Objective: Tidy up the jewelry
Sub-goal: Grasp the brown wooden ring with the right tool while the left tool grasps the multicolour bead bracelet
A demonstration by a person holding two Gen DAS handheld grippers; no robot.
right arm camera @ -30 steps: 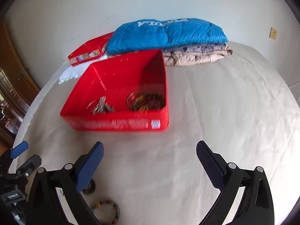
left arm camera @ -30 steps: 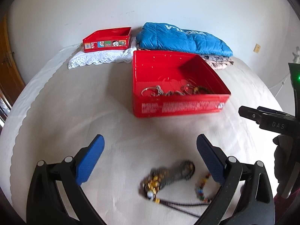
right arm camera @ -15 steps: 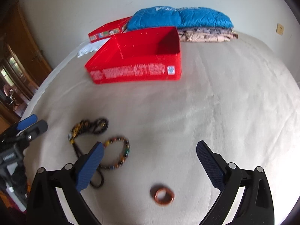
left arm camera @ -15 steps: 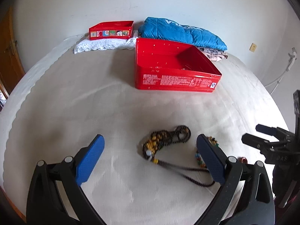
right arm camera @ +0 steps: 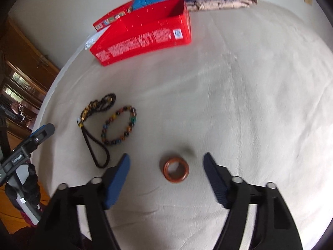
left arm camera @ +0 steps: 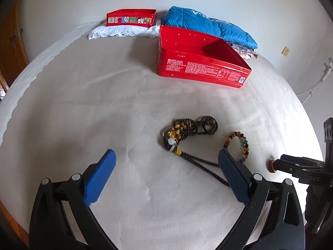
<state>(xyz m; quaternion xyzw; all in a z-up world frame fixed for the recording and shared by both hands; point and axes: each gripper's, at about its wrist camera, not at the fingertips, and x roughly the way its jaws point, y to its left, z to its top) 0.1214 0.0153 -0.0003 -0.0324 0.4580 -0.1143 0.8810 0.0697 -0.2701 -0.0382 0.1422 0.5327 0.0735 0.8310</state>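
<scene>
On the cream bed lie a dark beaded necklace with a cord (left arm camera: 188,131) (right arm camera: 97,106), a multicoloured bead bracelet (left arm camera: 239,143) (right arm camera: 120,126) and a brown ring bangle (right arm camera: 175,169) (left arm camera: 271,165). My left gripper (left arm camera: 166,158) is open, just short of the necklace. My right gripper (right arm camera: 166,162) is open with the bangle lying between its fingers. A large open red tin box (left arm camera: 199,60) (right arm camera: 145,33) stands farther back; its inside is hidden.
A smaller red tin (left arm camera: 131,17) sits on white lace (left arm camera: 122,31) at the back. A folded blue quilt (left arm camera: 210,27) lies on patterned cloth behind the big box. The bed's left edge drops to wooden furniture (right arm camera: 25,62).
Both grippers have pulled back from the red box and dropped low toward the bed. The necklace, bracelet and bangle have come close; the bangle now sits between my right fingers.
</scene>
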